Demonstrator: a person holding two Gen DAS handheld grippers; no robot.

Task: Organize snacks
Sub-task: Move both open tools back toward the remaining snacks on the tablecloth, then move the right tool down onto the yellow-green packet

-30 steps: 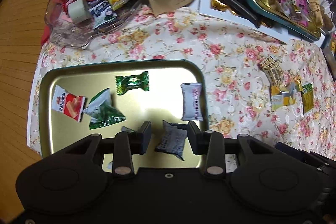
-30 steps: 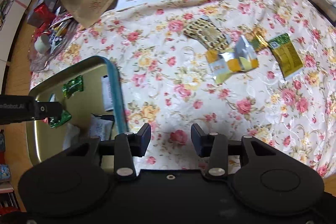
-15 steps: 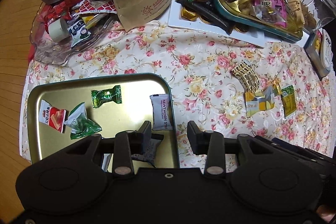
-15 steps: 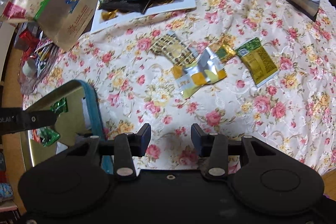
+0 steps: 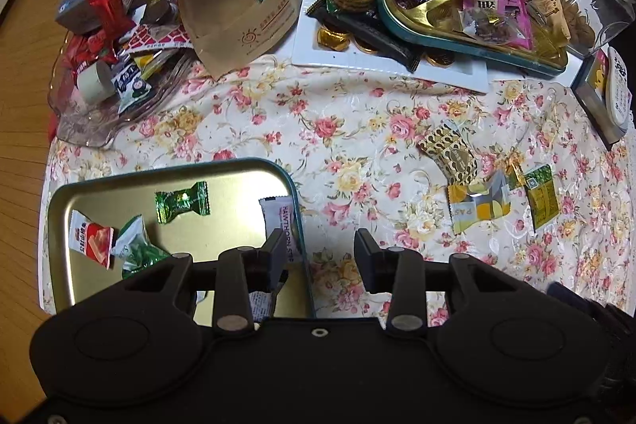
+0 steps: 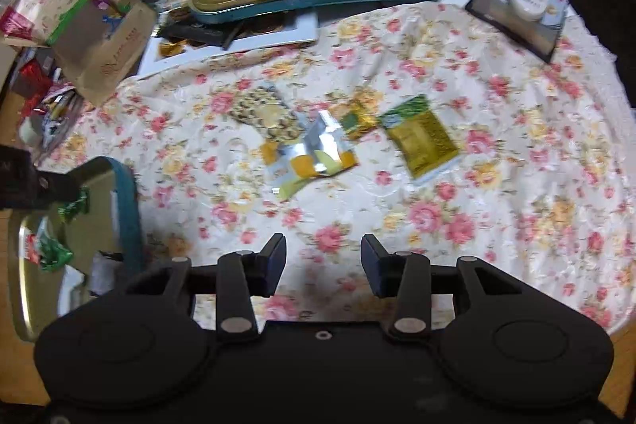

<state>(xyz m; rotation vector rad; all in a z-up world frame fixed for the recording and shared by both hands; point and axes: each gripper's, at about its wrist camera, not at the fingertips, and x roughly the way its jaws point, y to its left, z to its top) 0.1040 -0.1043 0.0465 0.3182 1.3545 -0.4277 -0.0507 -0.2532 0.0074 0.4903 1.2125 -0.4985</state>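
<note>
Left gripper [image 5: 320, 251]: my jaws apart, empty, over tray [image 5: 99, 181] edge.
Right gripper [image 6: 322, 253]: apart, empty; snack packets [image 6: 314, 153] beyond.

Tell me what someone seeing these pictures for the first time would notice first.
Probably the gold tray at the near left, holding a few wrapped snacks such as a green candy. Next, the loose packets lying mid-table on the floral tablecloth. Behind them a heaped snack tray crowds the far edge.
</note>
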